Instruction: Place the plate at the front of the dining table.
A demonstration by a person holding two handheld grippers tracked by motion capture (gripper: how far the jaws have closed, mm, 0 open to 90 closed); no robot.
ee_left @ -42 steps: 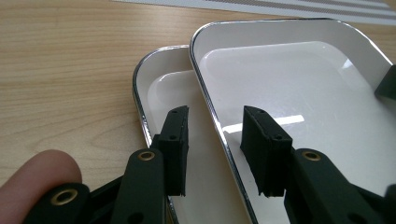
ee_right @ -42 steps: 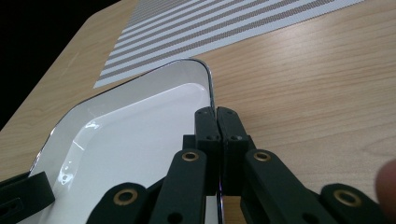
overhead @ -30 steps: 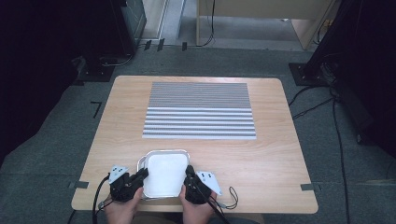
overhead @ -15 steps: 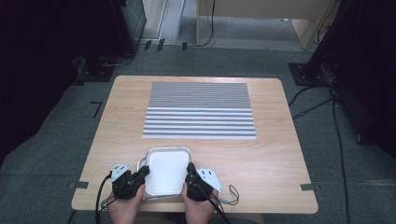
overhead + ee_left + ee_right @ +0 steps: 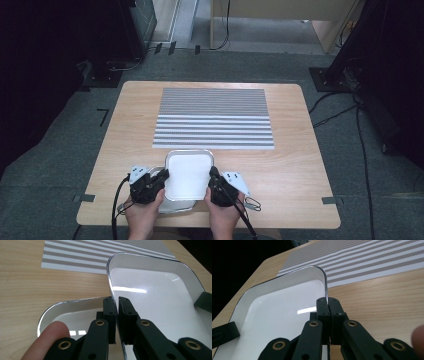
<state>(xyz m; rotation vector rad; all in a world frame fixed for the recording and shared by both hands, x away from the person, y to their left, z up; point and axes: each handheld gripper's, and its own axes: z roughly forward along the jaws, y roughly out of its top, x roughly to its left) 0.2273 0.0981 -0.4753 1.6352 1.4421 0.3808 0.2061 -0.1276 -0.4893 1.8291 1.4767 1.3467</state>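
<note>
The left tool (image 5: 117, 305) view reveals a second tray (image 5: 65, 312) underneath.

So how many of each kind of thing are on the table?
White trays: 2, the top tray lifted off the bottom tray
Striped placemats: 1
Hand-held grippers: 2, the left hand-held gripper and the right hand-held gripper, each shut on the top tray's rim
Total: 5
</note>
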